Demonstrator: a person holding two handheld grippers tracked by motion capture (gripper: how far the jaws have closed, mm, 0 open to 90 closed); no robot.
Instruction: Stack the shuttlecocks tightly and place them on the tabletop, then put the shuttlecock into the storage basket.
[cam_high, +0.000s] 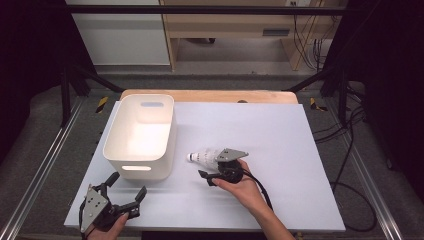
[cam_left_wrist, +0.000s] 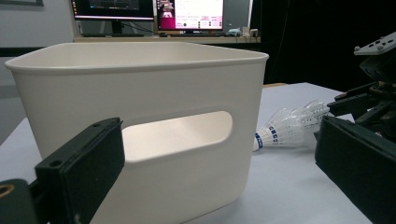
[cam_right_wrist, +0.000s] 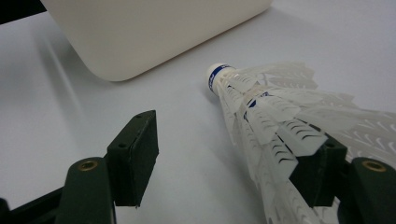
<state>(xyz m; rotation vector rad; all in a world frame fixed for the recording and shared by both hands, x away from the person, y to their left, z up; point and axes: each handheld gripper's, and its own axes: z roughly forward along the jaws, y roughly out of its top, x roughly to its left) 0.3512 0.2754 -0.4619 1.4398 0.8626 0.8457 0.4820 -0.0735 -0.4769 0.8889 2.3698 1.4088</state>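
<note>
Shuttlecock feather end hidden under right gripper in high view; skirt cut off by bottom and right edges in right gripper view. Bin base cut off by bottom edge in left gripper view, near wall blurred in right gripper view. Monitor text too small to read. Left hand cut by bottom edge.

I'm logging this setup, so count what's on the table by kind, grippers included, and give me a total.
Bin: 1
Shuttlecock: 1
Grippers: 2, the left gripper and the right gripper, both open
Total: 4
</note>
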